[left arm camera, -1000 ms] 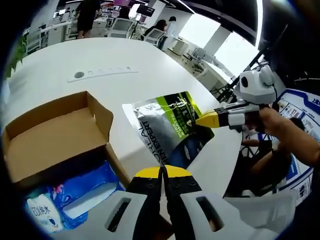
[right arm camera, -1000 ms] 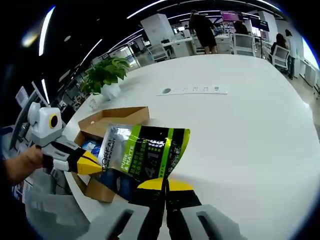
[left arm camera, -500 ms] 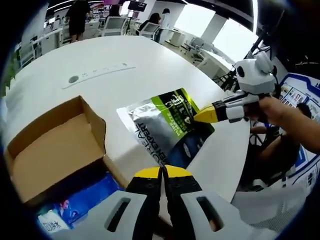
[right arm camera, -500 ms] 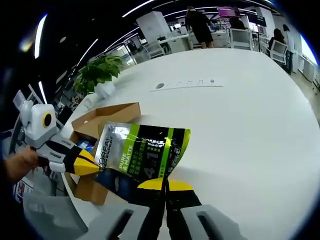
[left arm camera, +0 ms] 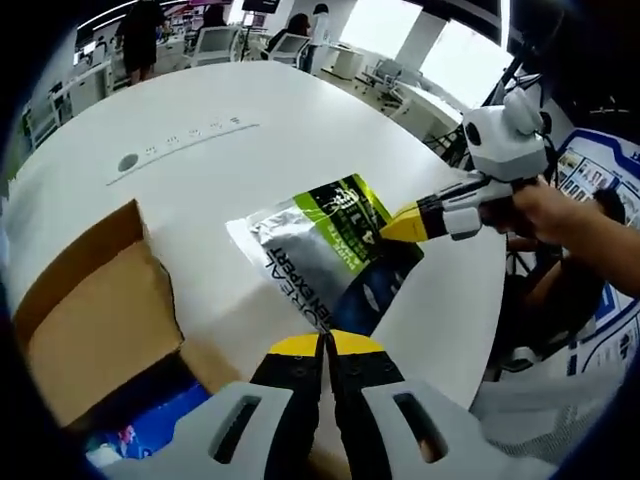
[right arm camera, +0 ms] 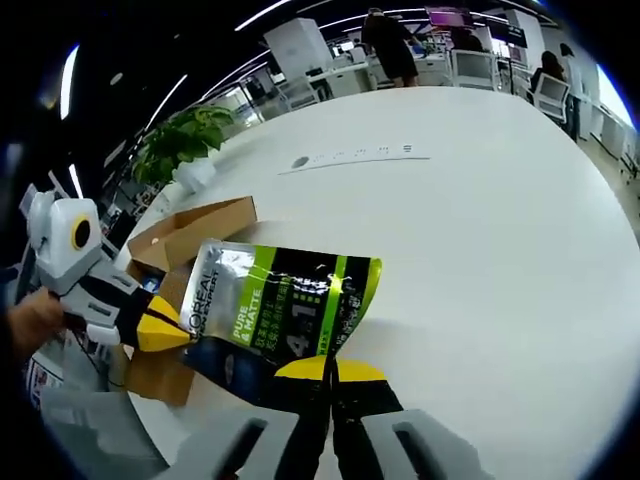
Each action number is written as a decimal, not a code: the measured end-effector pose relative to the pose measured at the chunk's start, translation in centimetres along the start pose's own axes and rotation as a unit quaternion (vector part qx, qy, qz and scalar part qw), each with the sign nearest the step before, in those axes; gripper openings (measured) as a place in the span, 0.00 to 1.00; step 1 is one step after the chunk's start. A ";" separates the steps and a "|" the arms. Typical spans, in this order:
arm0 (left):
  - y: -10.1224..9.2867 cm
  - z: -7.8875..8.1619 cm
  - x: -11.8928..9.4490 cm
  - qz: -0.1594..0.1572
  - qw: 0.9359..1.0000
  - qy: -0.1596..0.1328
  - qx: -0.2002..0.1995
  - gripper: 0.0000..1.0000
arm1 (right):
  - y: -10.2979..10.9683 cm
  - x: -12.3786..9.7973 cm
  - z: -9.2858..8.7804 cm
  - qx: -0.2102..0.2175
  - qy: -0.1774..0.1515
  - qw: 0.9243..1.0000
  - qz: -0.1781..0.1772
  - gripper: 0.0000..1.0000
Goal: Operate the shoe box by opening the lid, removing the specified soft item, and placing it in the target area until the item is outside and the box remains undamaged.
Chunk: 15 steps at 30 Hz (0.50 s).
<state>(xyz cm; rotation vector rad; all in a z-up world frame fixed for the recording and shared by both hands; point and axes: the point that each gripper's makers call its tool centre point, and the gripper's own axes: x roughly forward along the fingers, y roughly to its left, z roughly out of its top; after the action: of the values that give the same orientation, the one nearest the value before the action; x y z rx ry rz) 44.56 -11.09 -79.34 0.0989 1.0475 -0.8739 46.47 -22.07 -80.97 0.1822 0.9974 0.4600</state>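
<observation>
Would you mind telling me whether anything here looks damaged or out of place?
Nothing stands out: the brown cardboard shoe box looks intact with its lid open, and both grippers hold the green-and-black soft pouch above the white table.

One shoe box [left arm camera: 95, 315], one soft pouch [right arm camera: 283, 310], two hand-held grippers, one potted plant [right arm camera: 185, 145], one white table [right arm camera: 500, 230]

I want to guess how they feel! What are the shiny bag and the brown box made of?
The bag looks like glossy plastic or foil: its silver top glints and it crinkles softly. The right claw is shut on its bottom edge. The box looks like plain matte brown cardboard, with folded flaps and raw edges.
</observation>
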 end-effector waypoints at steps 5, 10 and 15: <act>0.0 -0.4 1.3 0.012 0.999 0.020 0.030 0.00 | -0.8 0.6 -0.4 0.005 0.003 1.000 -0.004 0.00; 0.2 -1.1 2.3 0.023 0.998 0.037 0.051 0.00 | -1.2 1.1 -0.8 0.009 0.006 1.000 -0.004 0.00; 0.3 -1.2 3.2 0.027 0.997 0.047 0.054 0.00 | -1.9 1.5 -1.3 0.010 0.010 1.000 -0.012 0.00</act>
<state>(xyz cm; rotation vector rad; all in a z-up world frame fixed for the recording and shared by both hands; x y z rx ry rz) 44.56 -12.18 -82.60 0.2601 1.0797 -0.8823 46.62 -23.19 -83.45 0.1844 1.0224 0.4308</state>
